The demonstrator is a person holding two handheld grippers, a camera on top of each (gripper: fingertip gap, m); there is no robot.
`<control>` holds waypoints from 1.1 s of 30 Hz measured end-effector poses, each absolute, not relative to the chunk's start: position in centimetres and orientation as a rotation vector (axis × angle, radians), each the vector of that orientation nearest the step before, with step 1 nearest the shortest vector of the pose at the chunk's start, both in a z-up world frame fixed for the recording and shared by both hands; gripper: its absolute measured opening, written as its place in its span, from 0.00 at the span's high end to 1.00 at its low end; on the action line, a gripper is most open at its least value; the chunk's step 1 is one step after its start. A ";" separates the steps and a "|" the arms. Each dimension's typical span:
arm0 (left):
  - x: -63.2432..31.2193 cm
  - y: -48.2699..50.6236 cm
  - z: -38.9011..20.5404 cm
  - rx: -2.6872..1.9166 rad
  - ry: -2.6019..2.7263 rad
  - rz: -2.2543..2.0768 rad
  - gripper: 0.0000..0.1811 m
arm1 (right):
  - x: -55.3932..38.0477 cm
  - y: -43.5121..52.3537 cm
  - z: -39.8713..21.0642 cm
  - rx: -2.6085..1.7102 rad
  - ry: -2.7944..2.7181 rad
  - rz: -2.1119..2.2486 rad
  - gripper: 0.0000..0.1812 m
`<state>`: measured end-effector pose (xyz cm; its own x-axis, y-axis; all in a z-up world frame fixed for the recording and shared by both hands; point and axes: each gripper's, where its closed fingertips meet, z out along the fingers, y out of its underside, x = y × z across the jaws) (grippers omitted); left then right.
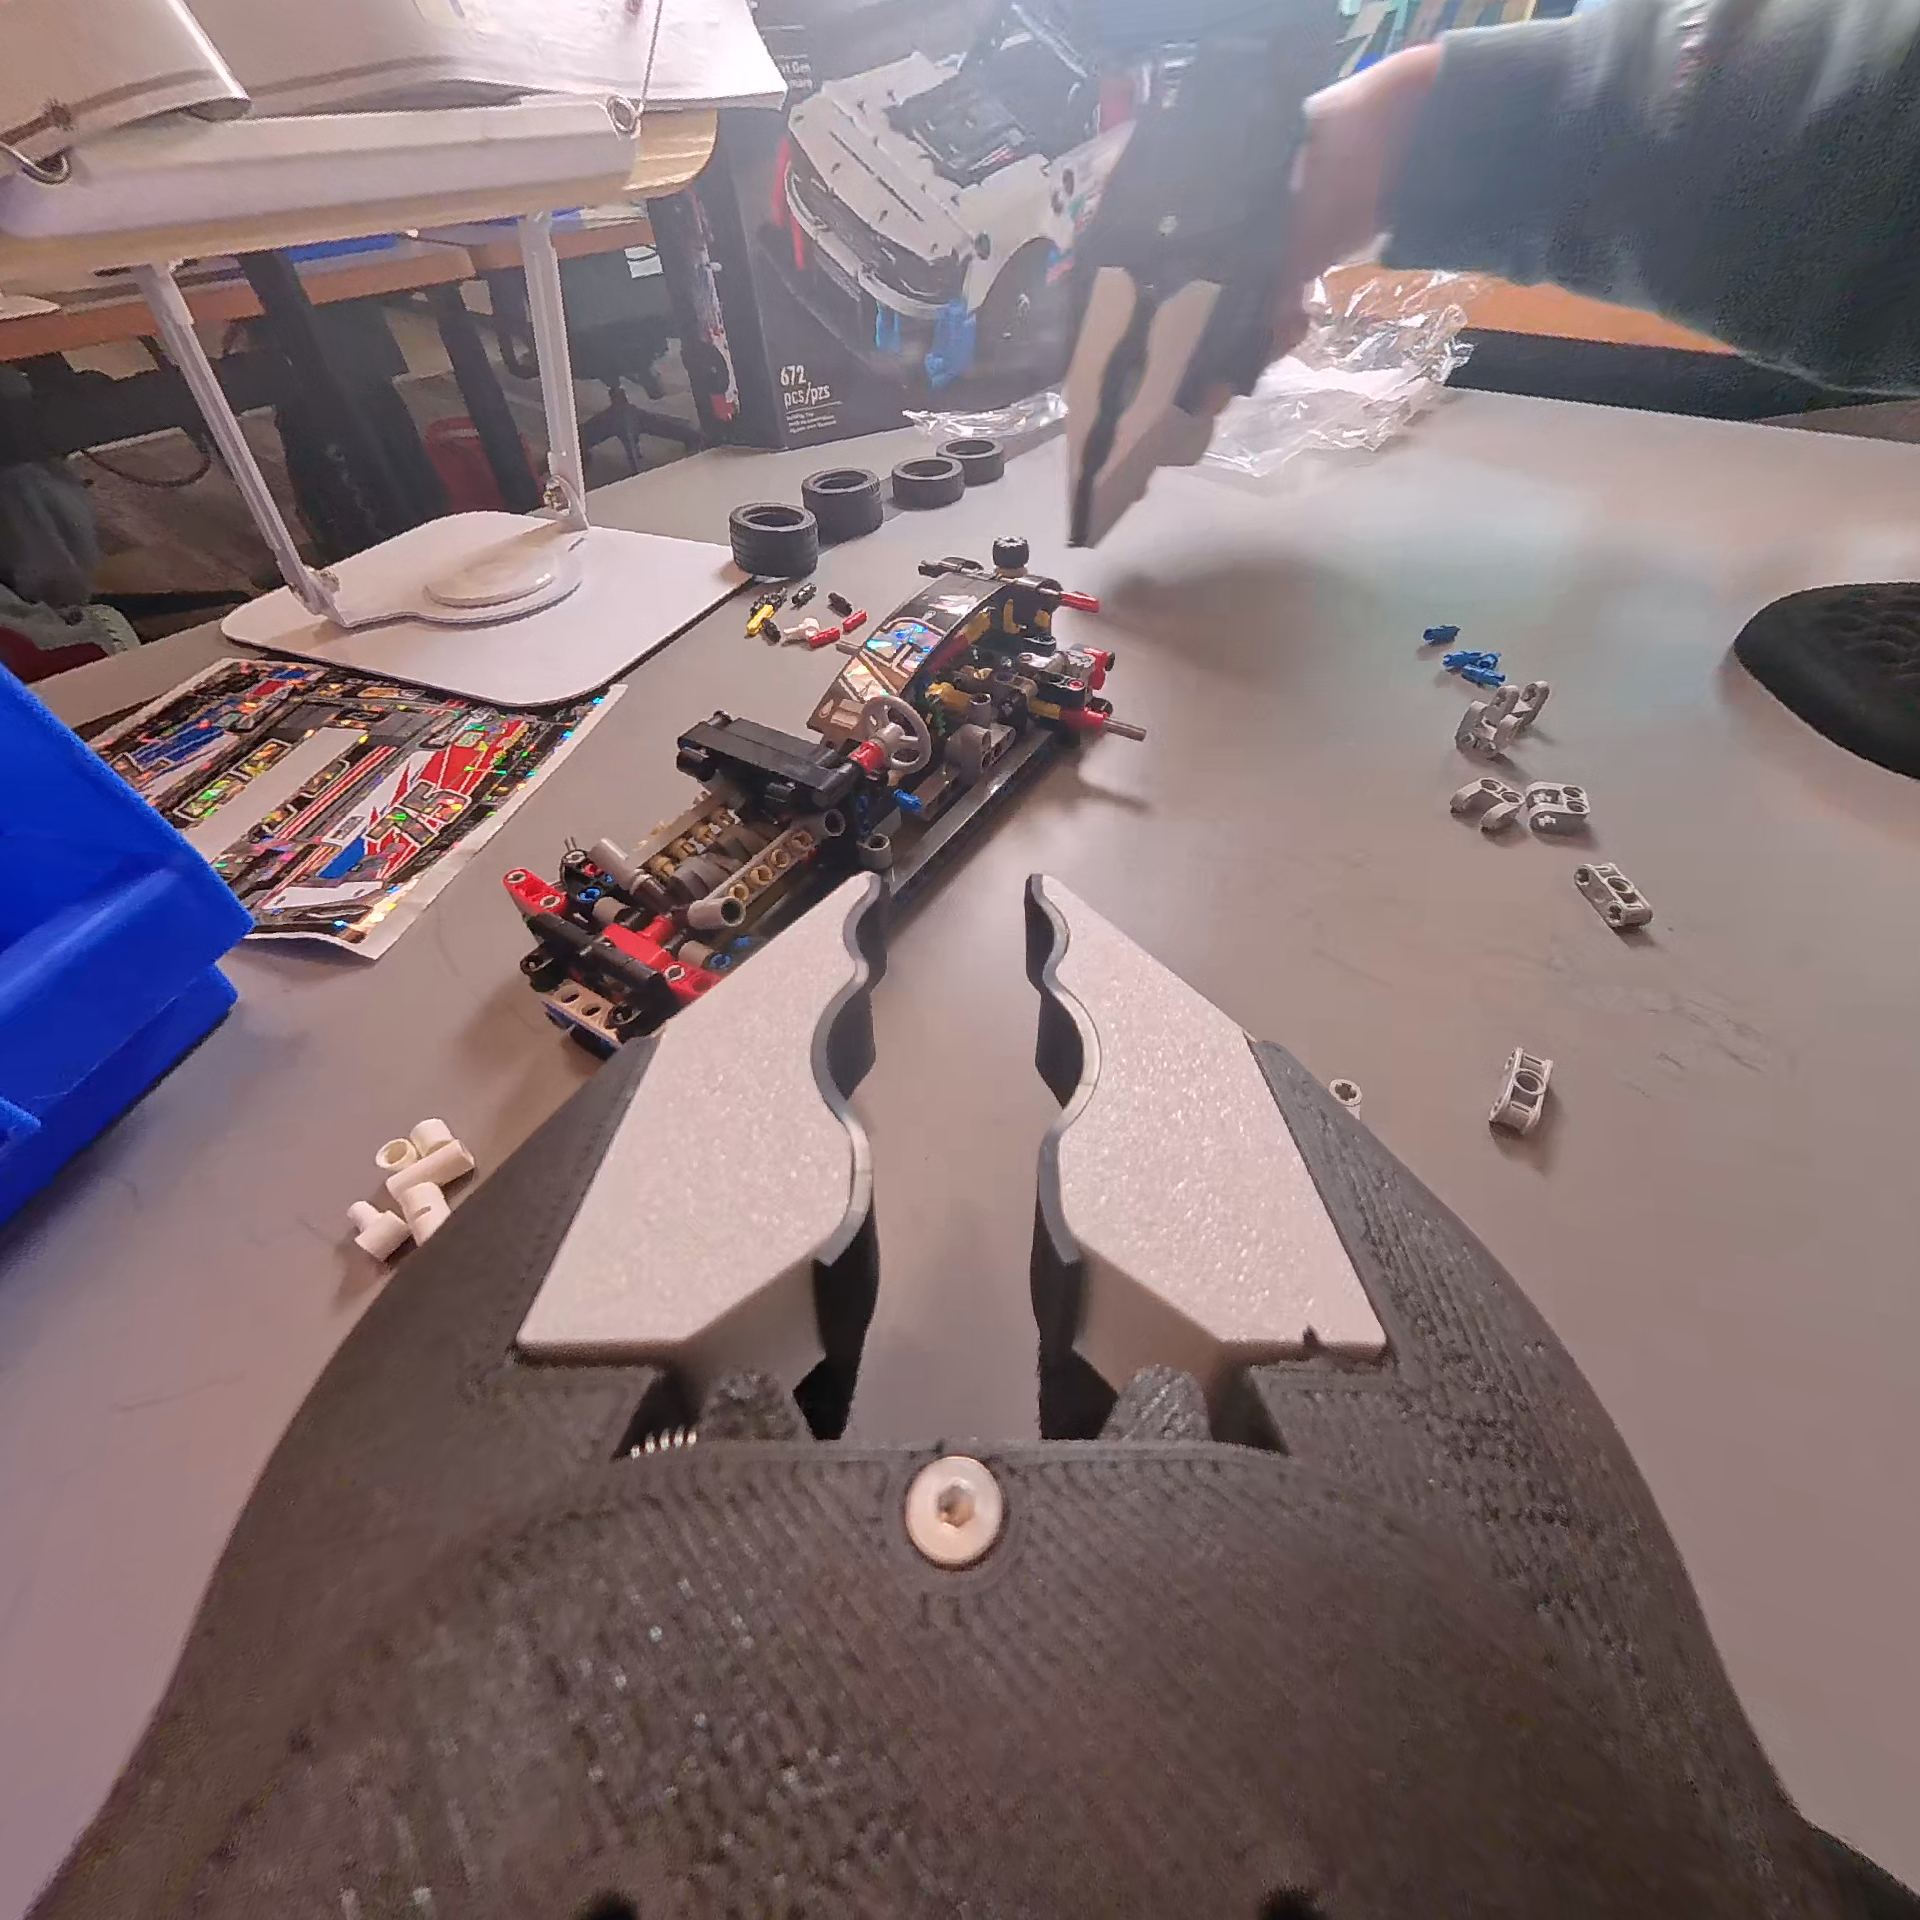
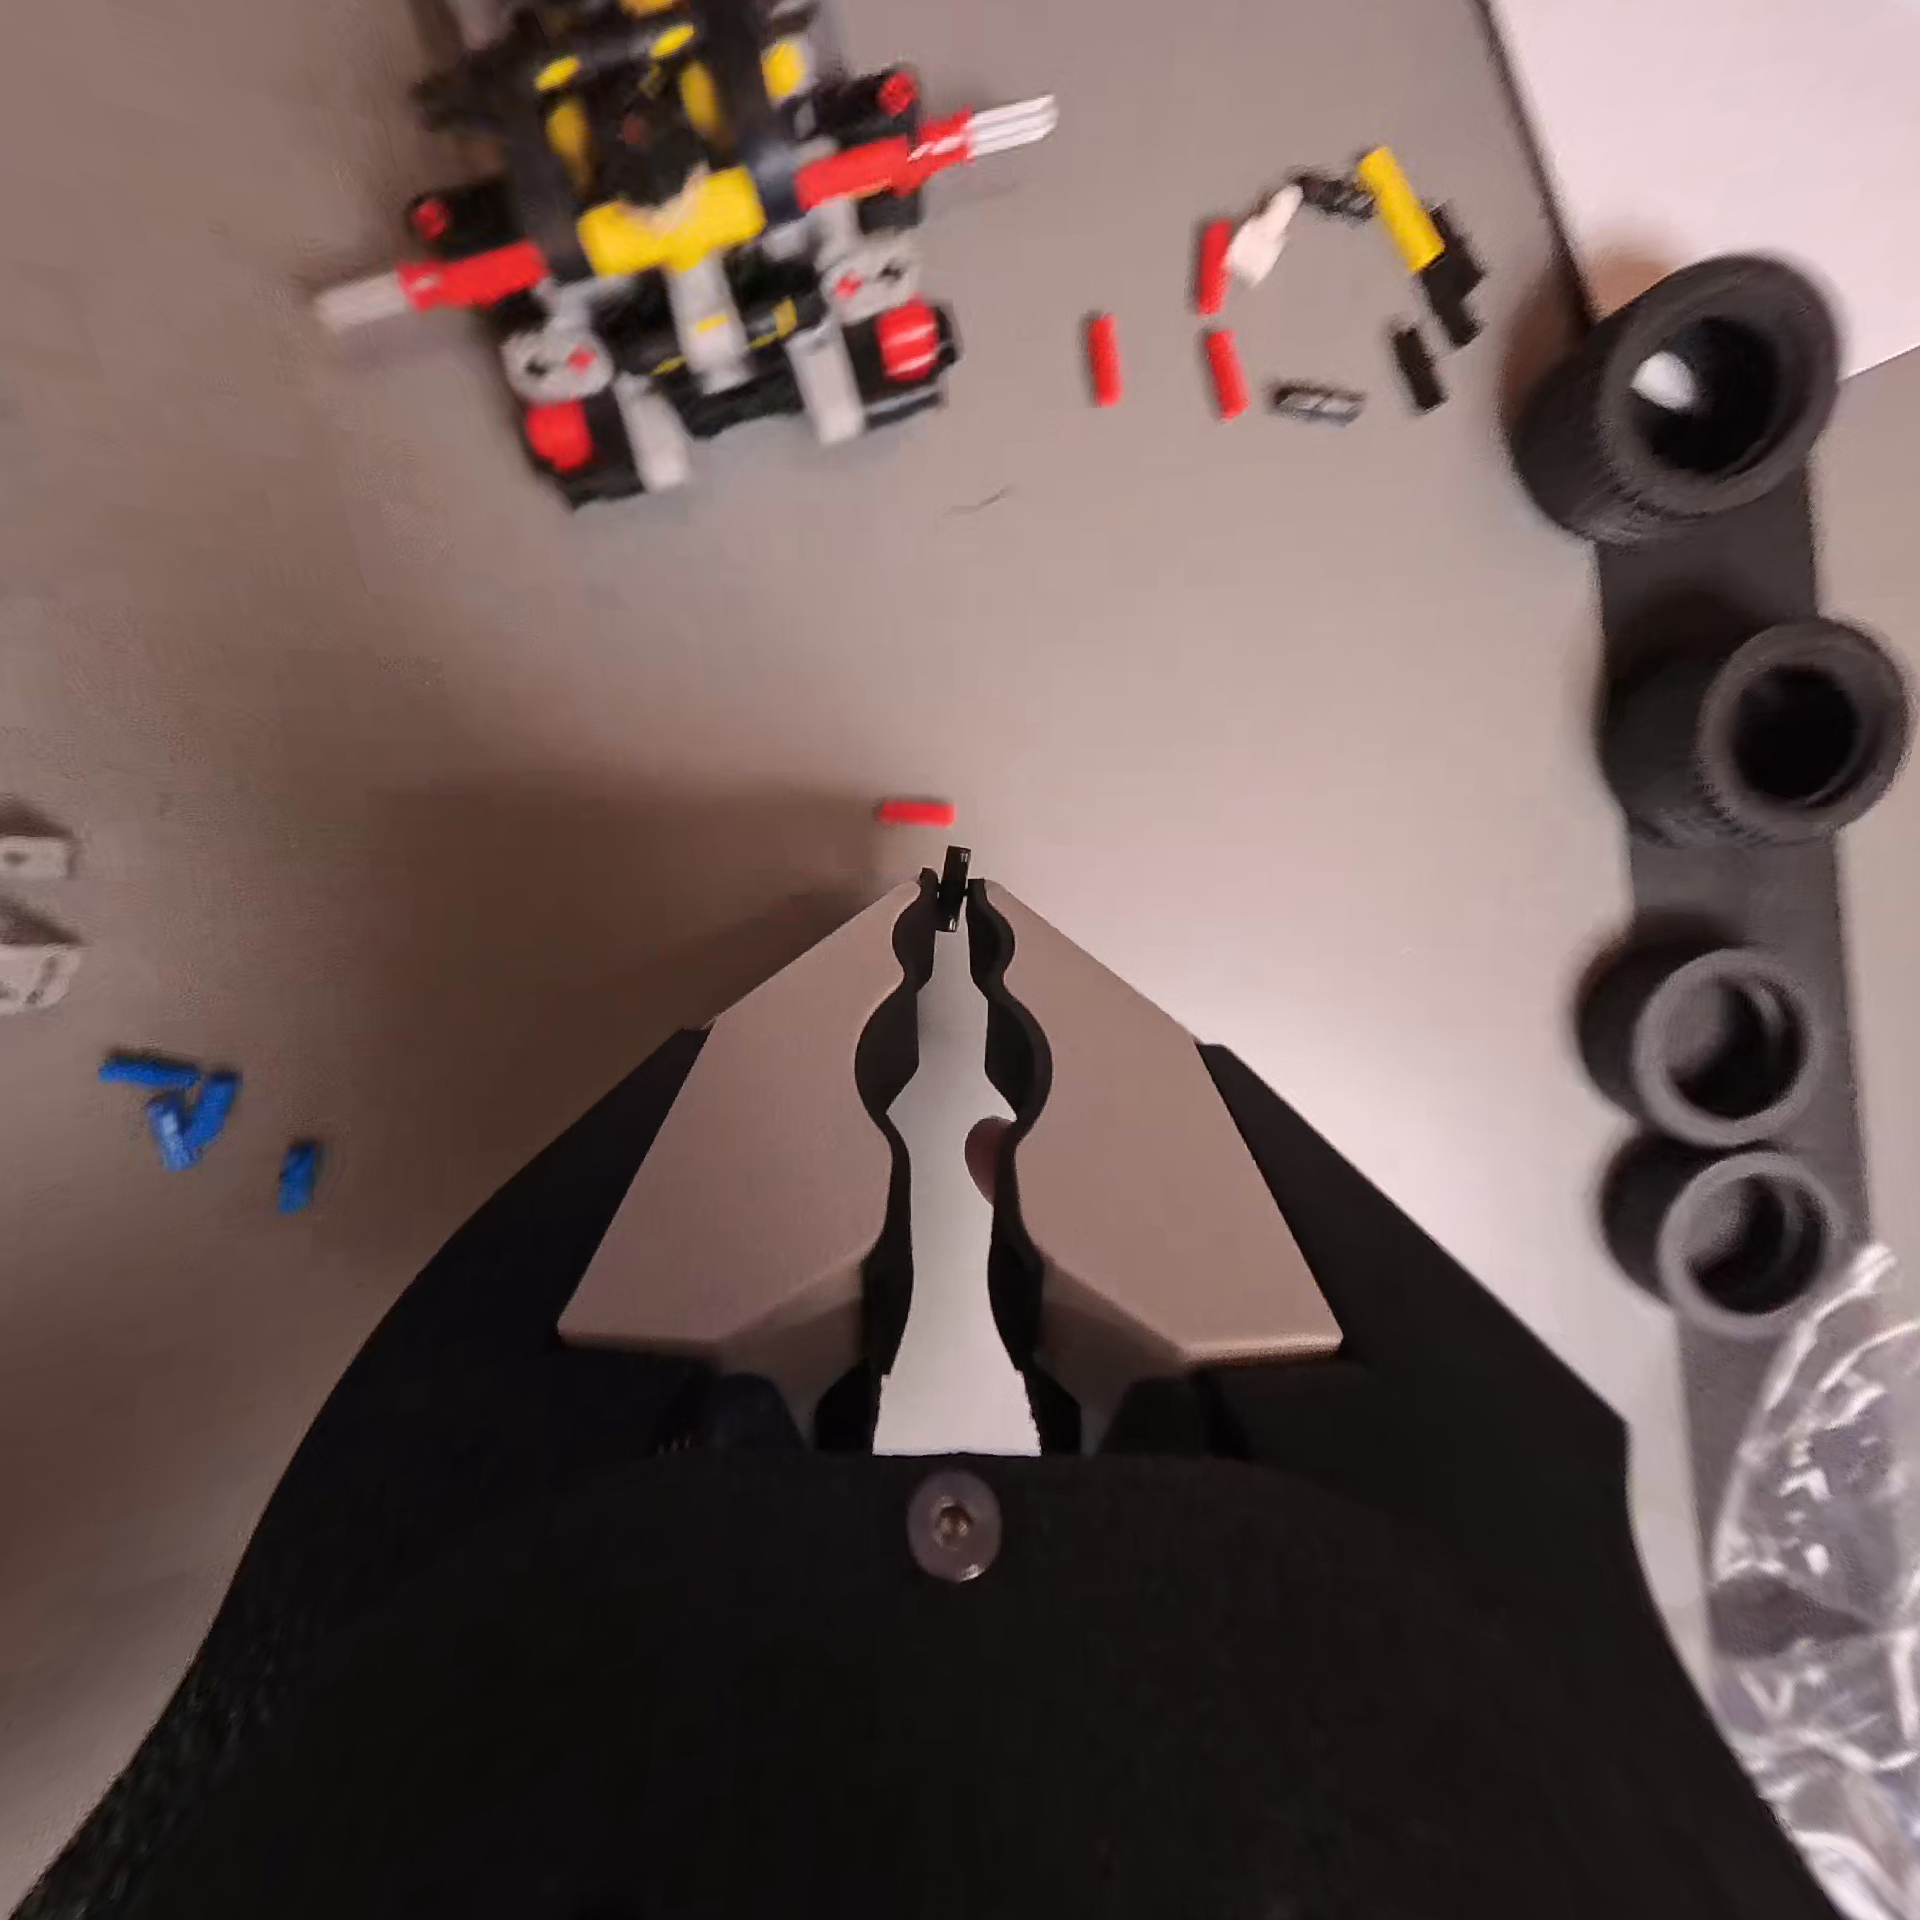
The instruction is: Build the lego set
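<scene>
Lego chassis [image 1: 821,821] mid-table, partly built: frame, steering wheel, axles and pins in; no wheels, no body panels. Judged well short of finished.

Left to right in the left wrist view:
- Blue bin [image 1: 94,935] at far left edge, hard limit for sweeping that way.
- Sticker sheet [image 1: 343,800] flat, mostly unpeeled by the look of it.
- White connectors [image 1: 416,1195] loose, just beside the left gripper [image 1: 951,914]; jaws apart, holding nothing, hovering low near the chassis's near end.
- Lamp base [image 1: 468,613] behind the sticker sheet, with the arm rising over it: overhead obstacle.
- Four tyres [image 1: 862,499] in a row behind the chassis, unmounted.
- Small mixed pins [image 1: 800,618] between tyres and chassis.
- Right gripper [image 1: 1091,488] up in the air past the chassis's far end, blurred.
- Grey connectors [image 1: 1517,800] and blue pins [image 1: 1465,660] scattered right, well apart from the chassis.
- Black pad [image 1: 1839,675] at far right edge.

Right wrist view: right gripper [image 2: 951,883] clamped on a small black pin [image 2: 954,883] at the very tips; one red pin [image 2: 914,812] lying just ahead on the table. Marginal grip, likely to twist out on insertion.

Open room: bare table between chassis and grey connectors, and ahead of the right gripper up to the chassis. Left flank crowded. Plastic bag [image 2: 1818,1558] near the tyres could snag.
</scene>
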<state>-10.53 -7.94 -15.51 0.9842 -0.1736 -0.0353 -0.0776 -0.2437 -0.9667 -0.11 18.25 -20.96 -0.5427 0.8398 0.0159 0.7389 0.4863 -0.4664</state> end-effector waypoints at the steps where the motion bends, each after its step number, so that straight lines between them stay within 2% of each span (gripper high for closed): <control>1: -10.4 -7.9 -15.5 -1.818 0.191 -0.089 0.87 | 1.5 17.6 -21.1 -1.357 -2.498 0.600 0.98; 7: -10.0 -8.0 -15.5 -1.820 0.228 -0.059 0.87 | 9.7 15.2 -21.9 -1.470 -2.472 0.577 0.98; 15: -9.8 -8.0 -15.7 -1.831 0.255 -0.017 0.87 | 13.8 13.9 -22.5 -1.546 -2.414 0.549 0.98; 26: -9.9 -7.9 -16.0 -1.846 0.264 0.017 0.87 | 14.7 13.2 -22.5 -1.538 -2.374 0.517 0.98; 28: -9.9 -7.9 -16.0 -1.846 0.265 0.017 0.87 | 14.2 13.3 -22.3 -1.523 -2.365 0.516 0.95; 33: -9.8 -7.9 -16.0 -1.846 0.266 0.007 0.87 | 9.5 14.3 -18.8 -1.408 -2.282 0.593 0.92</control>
<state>-9.85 -7.88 -16.03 0.9738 -0.1783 -0.1415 -0.1858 -0.2639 -0.9465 9.52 14.29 -18.83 -0.4173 0.9024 0.1071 0.7364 0.4048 -0.5421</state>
